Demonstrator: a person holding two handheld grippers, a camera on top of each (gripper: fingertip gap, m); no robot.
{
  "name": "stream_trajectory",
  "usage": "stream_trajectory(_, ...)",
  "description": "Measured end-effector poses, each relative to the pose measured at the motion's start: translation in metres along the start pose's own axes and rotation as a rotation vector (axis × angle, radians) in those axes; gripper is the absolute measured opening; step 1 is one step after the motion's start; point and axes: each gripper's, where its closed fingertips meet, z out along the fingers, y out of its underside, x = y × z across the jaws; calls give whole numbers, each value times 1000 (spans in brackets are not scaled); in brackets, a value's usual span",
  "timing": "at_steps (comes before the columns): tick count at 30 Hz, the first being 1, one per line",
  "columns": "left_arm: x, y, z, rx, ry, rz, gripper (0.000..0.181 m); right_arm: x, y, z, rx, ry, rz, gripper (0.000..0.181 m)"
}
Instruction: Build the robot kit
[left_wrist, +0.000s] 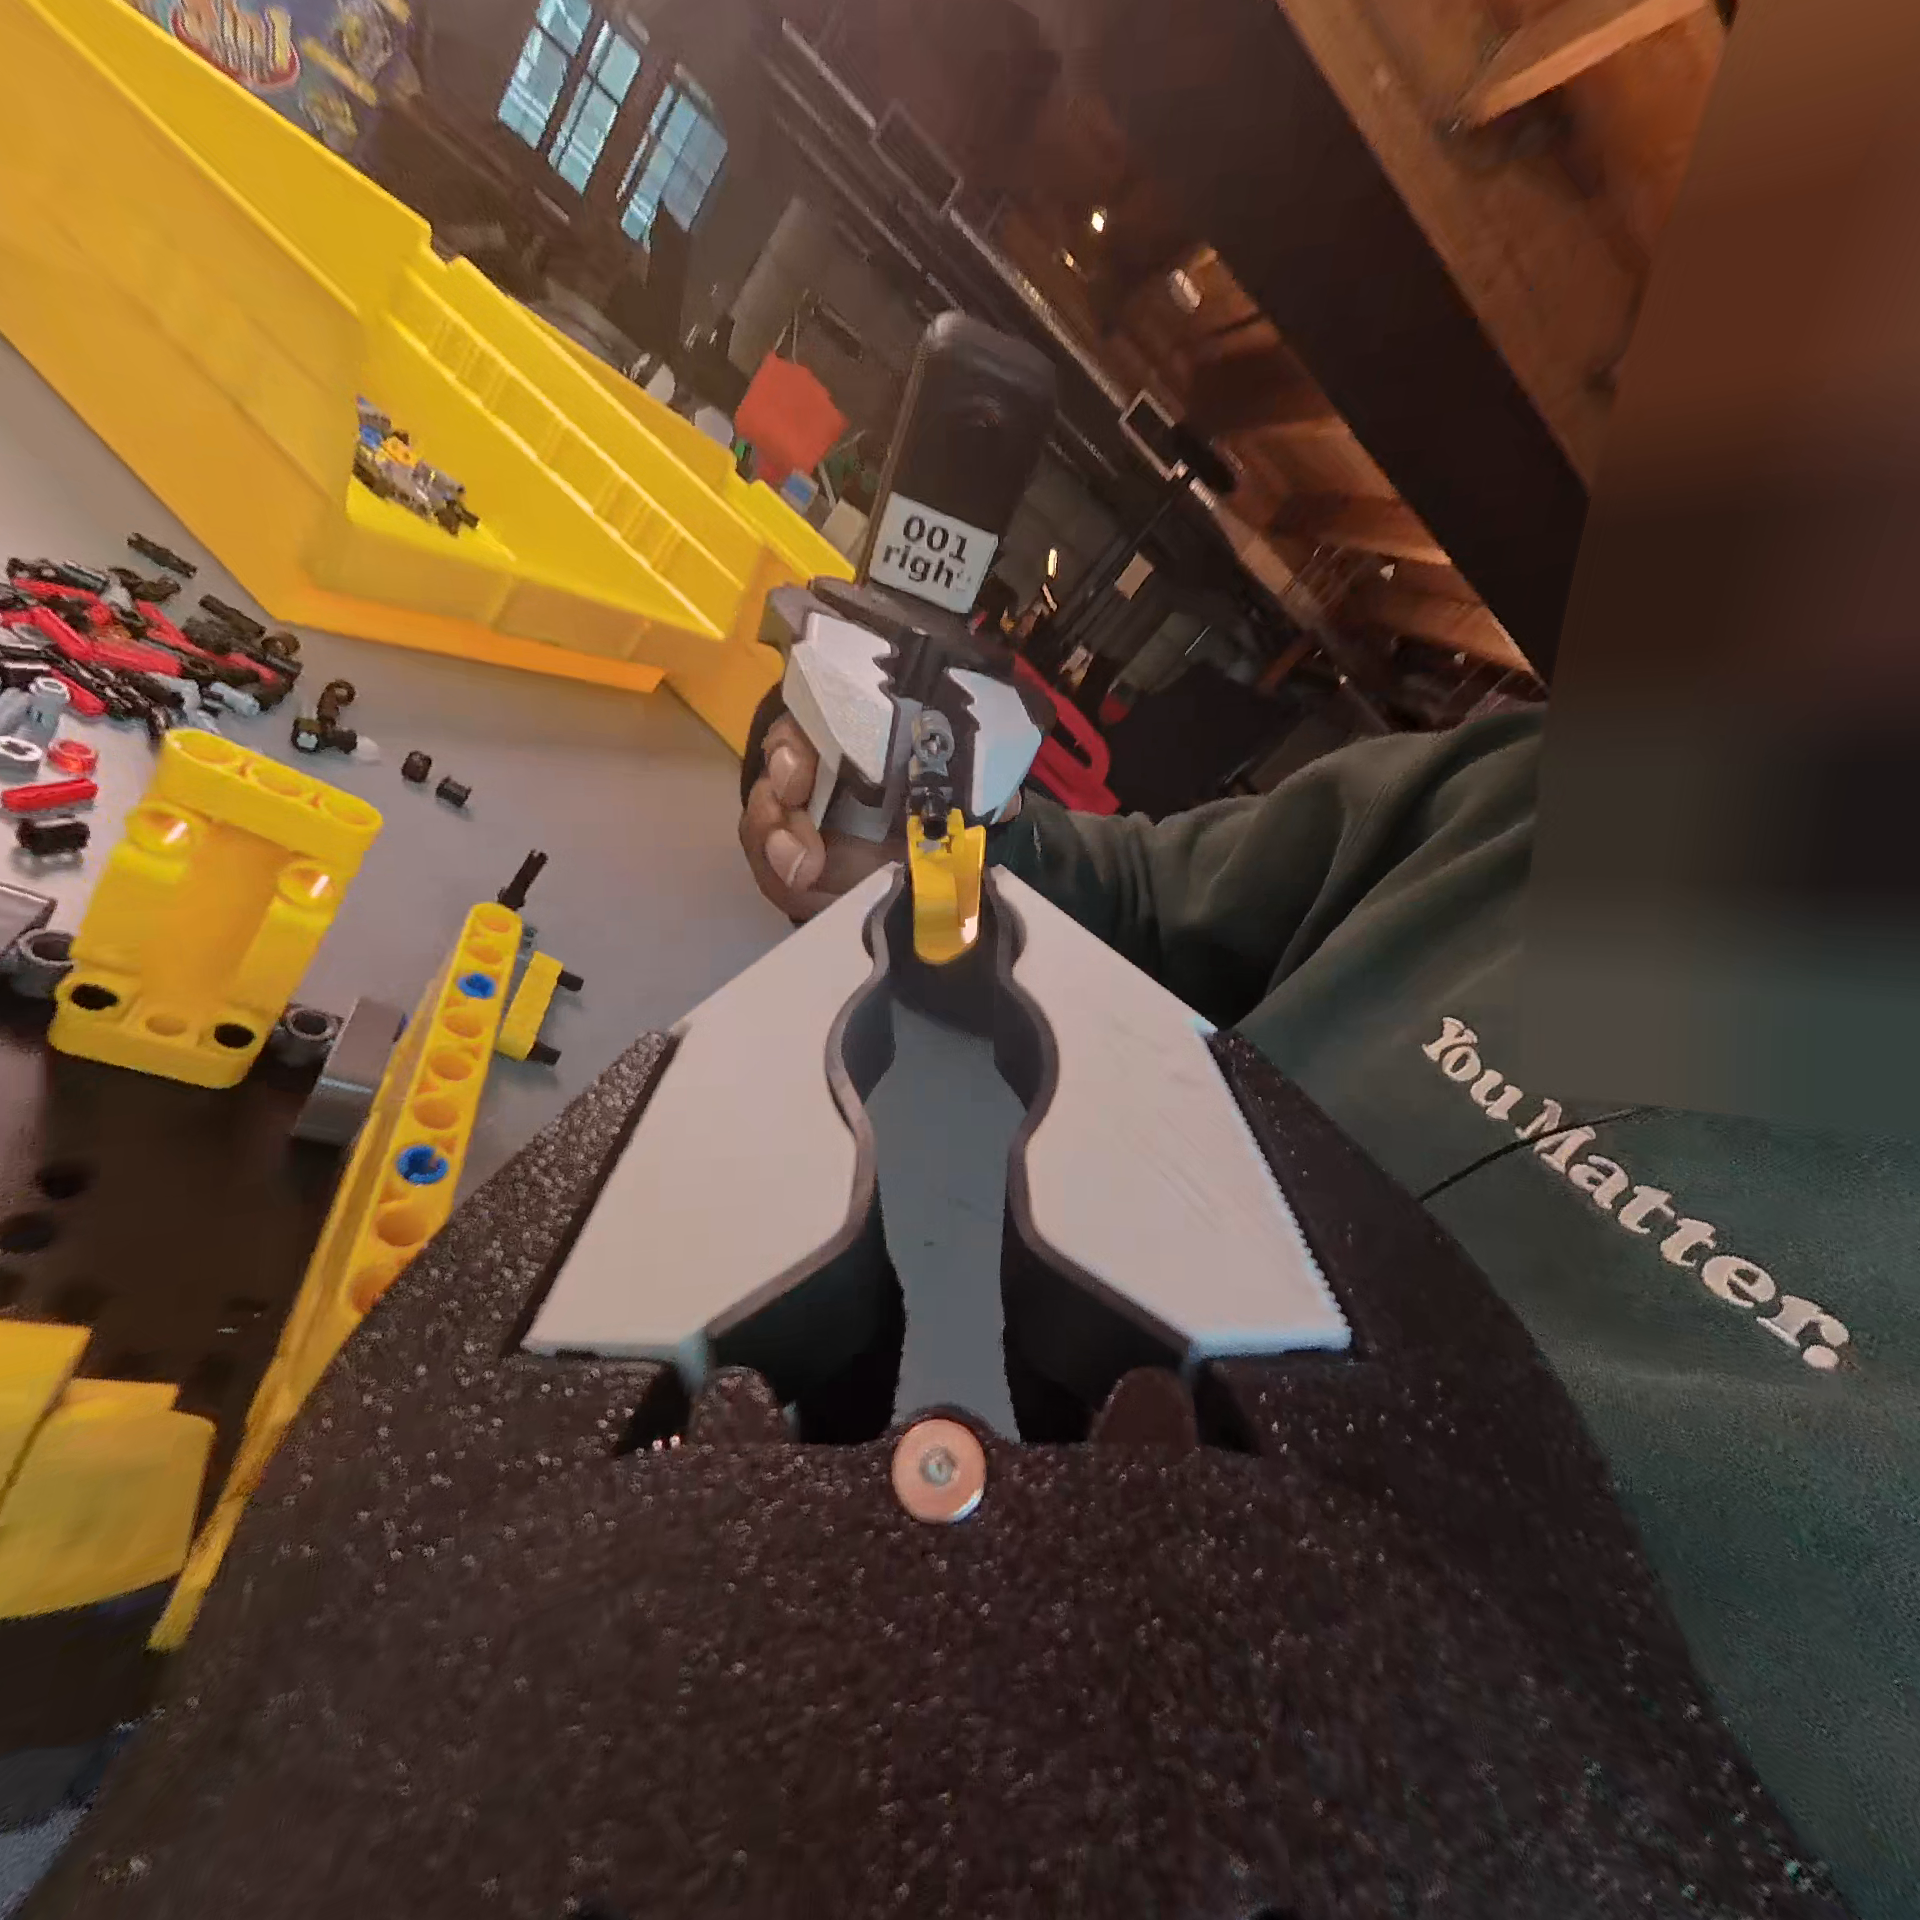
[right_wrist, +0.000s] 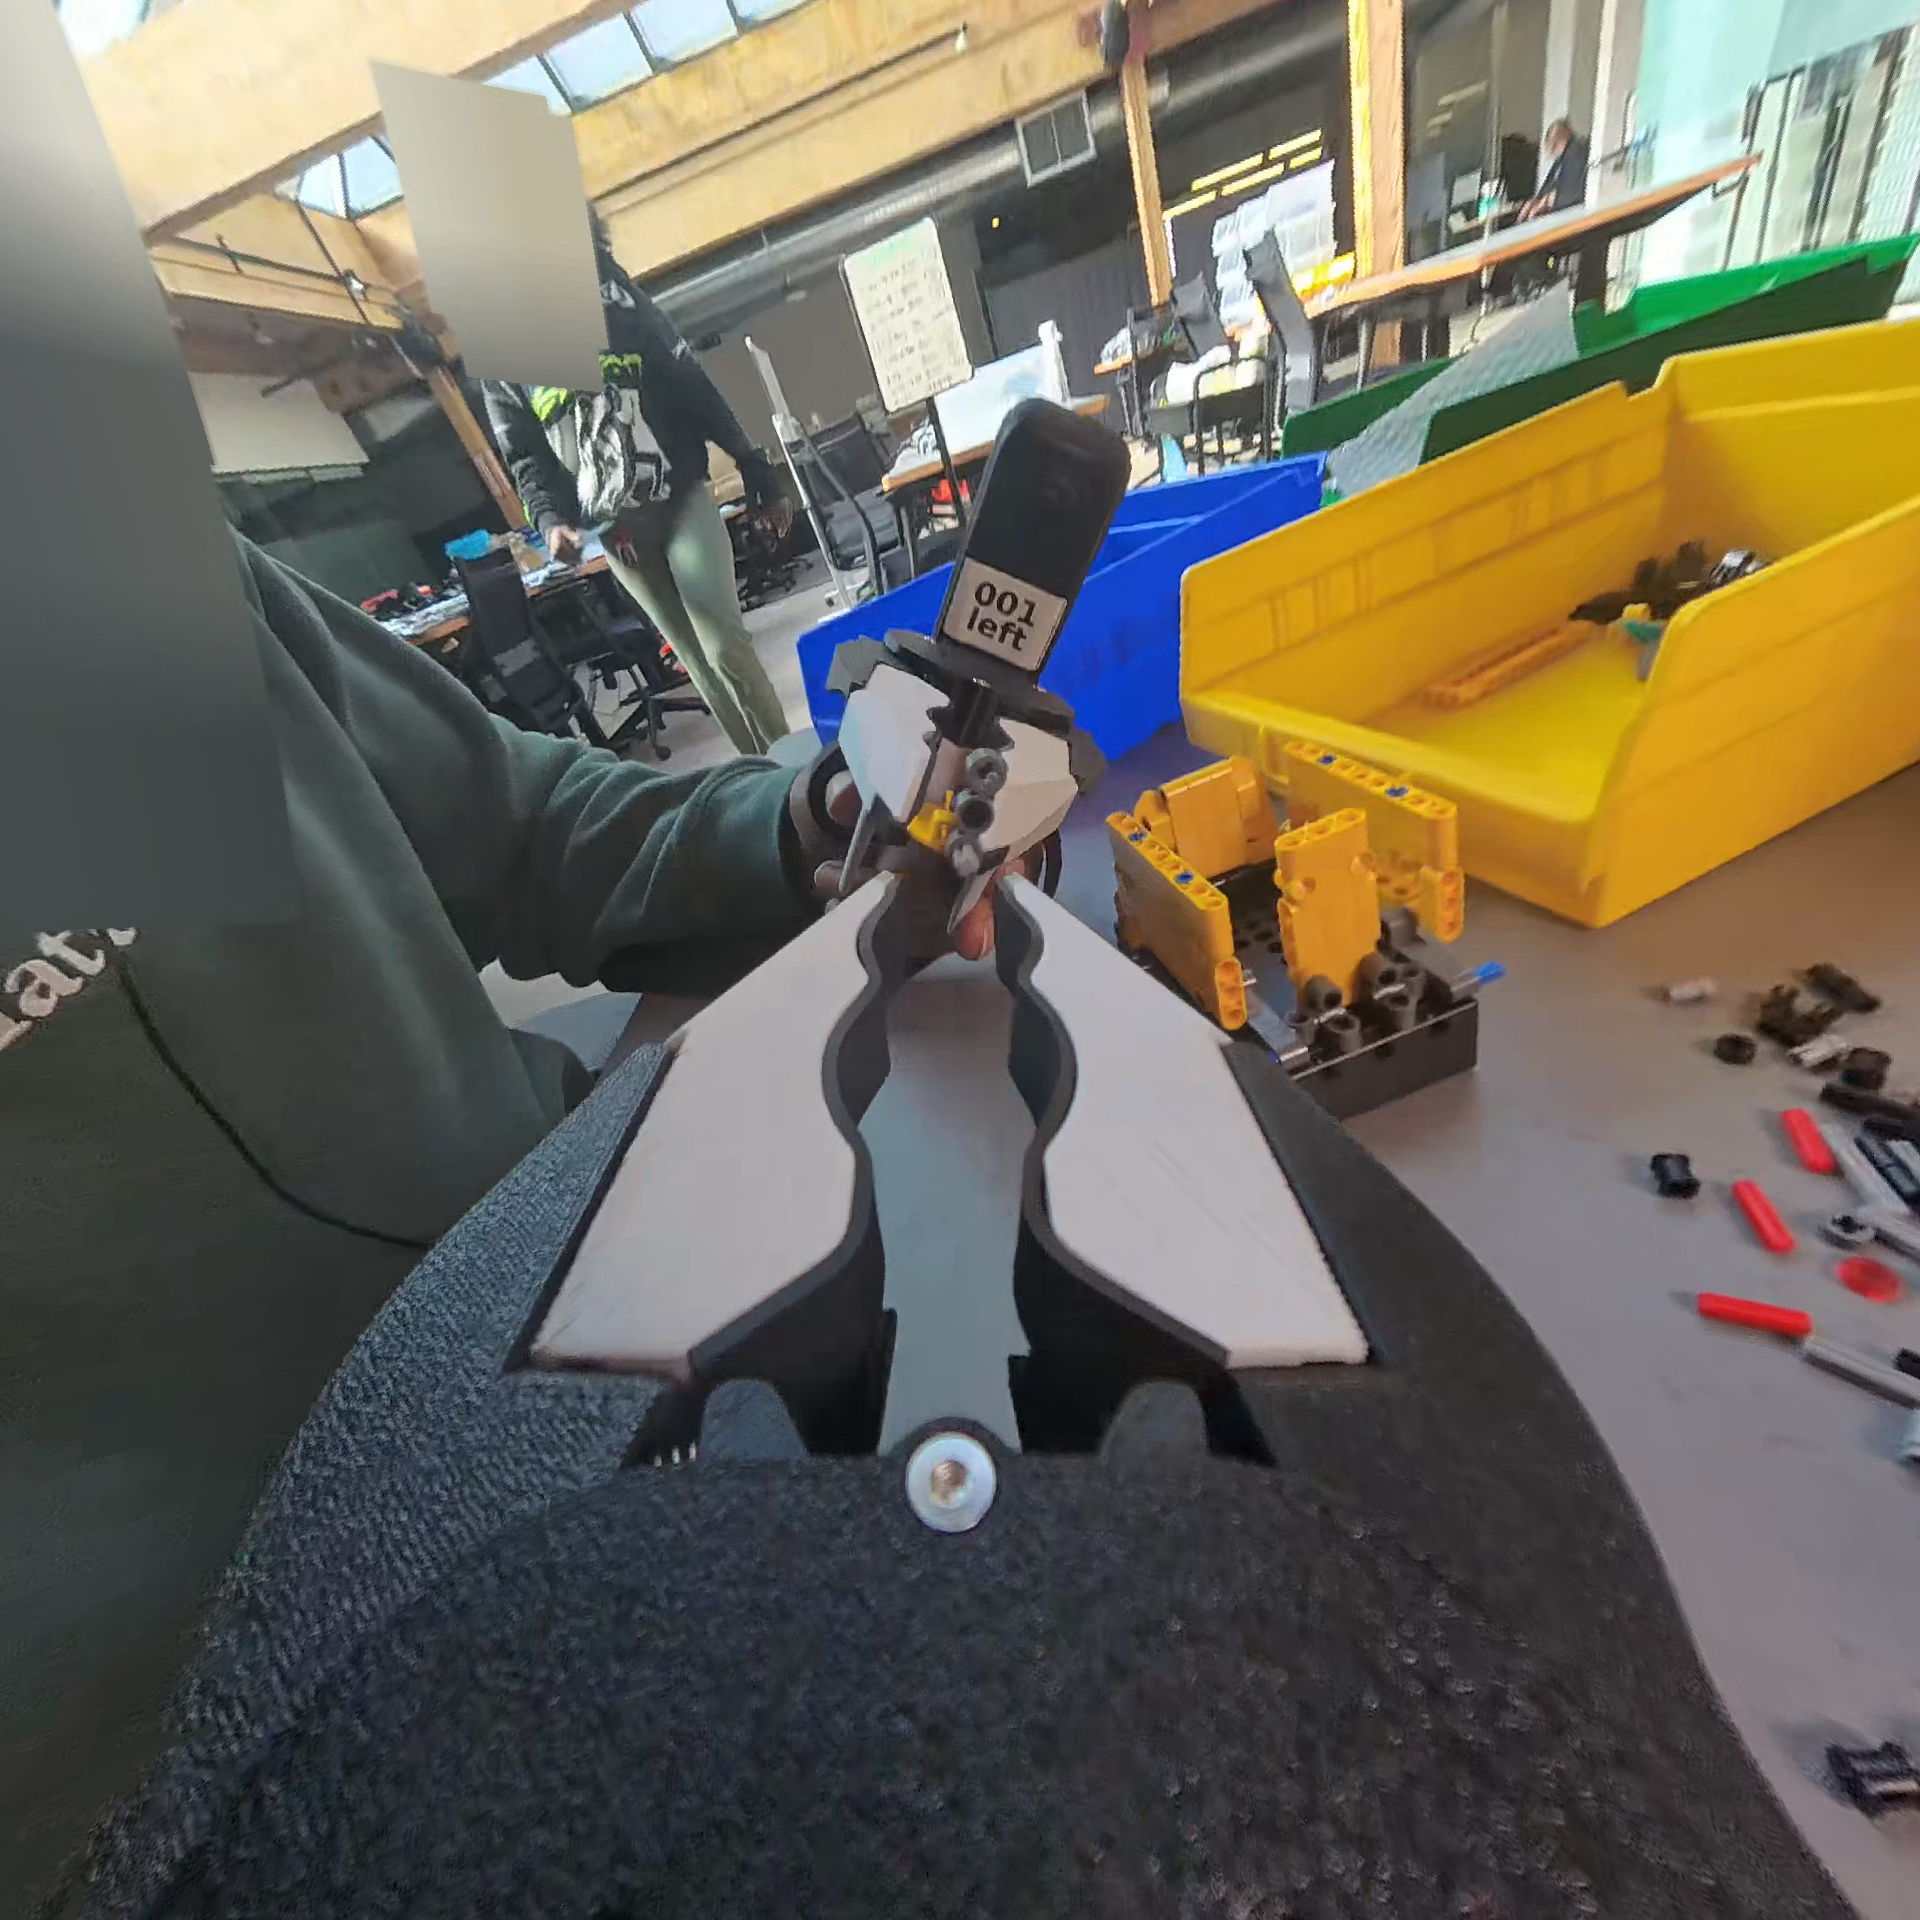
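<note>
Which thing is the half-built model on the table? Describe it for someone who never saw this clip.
In the right wrist view, find the big yellow bin on the grey table. Just before its near-left corner stands the model: yellow holed beams upright on a black base. Unlike the loose red and black pieces scattered nearby, it is assembled.

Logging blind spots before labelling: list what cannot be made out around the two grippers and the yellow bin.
Left wrist view: whether the right gripper clamps the grey connector; too small.
Left wrist view: lower end of the yellow piece, hidden inside the left gripper.
Right wrist view: parts in the yellow bin, tiny, partly behind its wall.
</note>
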Motion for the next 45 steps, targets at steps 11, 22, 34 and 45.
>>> stream_trajectory(11, 17, -31, -8, 238, 139, -106, 11, -5, -30, -2, 142, 156, -191, 16)
stream_trajectory(22, 21, -33, -1, 306, 244, -210, 12, -6, -39, 8, 182, 254, -244, 13)
stream_trajectory(34, 17, -27, 4, 221, 25, 55, 11, -5, -37, 2, 202, 143, -72, 4)
stream_trajectory(45, 13, -26, 2, 118, -216, 325, 12, 1, -27, 5, 189, 63, 62, 4)
